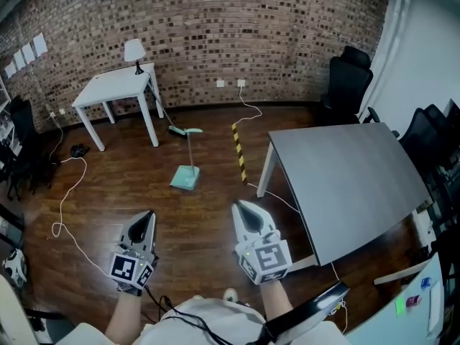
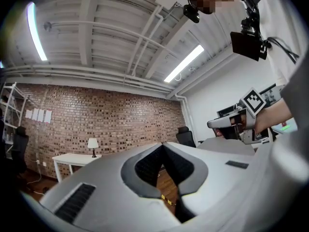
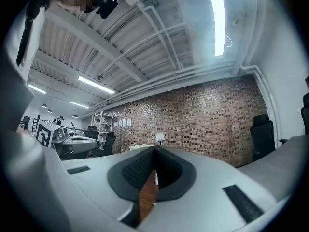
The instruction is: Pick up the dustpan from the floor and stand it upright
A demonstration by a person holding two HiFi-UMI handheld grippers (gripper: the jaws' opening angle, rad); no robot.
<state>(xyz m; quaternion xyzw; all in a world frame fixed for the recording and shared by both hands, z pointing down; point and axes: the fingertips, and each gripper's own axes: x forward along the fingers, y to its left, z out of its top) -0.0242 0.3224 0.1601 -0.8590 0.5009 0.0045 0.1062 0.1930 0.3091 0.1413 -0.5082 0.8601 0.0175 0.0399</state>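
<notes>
Both closed, empty: left tool (image 1: 148,215), right tool (image 1: 241,206) | dustpan (image 1: 185,178) lying, head view only

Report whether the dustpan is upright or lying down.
Lying down: the dustpan rests flat, its long handle stretched along the wooden floor.

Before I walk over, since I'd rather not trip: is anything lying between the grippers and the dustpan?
Nothing visible: only bare floor separates the left gripper and right gripper from the dustpan. The white cable lies off to the left, the grey table to the right.
</notes>
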